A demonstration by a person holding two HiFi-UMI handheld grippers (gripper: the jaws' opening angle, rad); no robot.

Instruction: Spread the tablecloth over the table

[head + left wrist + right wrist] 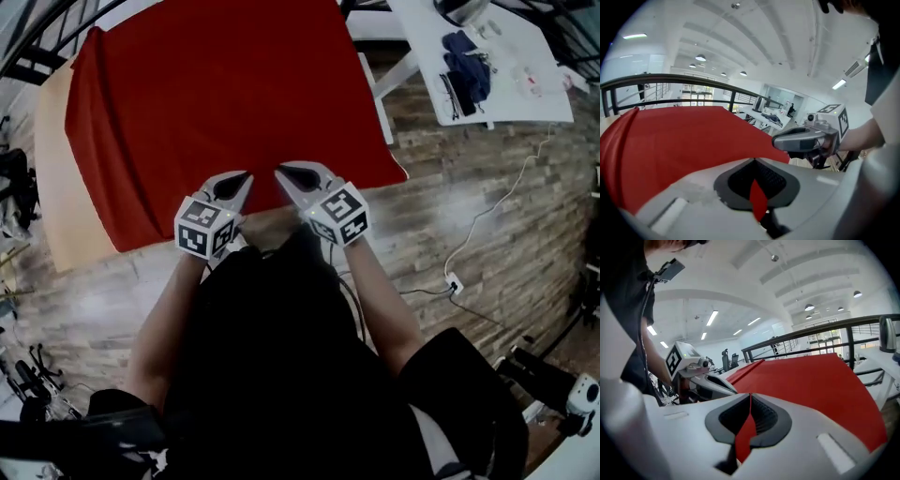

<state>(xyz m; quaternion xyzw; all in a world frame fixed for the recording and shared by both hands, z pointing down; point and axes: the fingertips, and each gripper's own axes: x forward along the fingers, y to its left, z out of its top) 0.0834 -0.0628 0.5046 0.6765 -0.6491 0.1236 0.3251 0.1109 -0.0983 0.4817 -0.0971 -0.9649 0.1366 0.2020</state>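
The red tablecloth (pixel 225 94) lies over most of the tan table (pixel 54 178), whose left strip is bare. Both grippers are side by side at the cloth's near edge, in front of the person's body. My left gripper (pixel 246 176) is shut on the cloth's edge; in the left gripper view a red fold (pixel 758 199) sits pinched between the dark pads of the left gripper (pixel 753 161). My right gripper (pixel 279 172) is shut on the same edge; the right gripper view shows a red strip (pixel 746 432) clamped in the right gripper (pixel 750 397). Each gripper view also shows the other gripper close beside it.
A white table (pixel 511 94) with dark blue items (pixel 466 61) stands at the upper right. A white cable (pixel 492 211) runs over the wooden floor to a socket (pixel 454 281). A black railing (pixel 693 82) runs behind the table. Dark equipment stands at the left edge.
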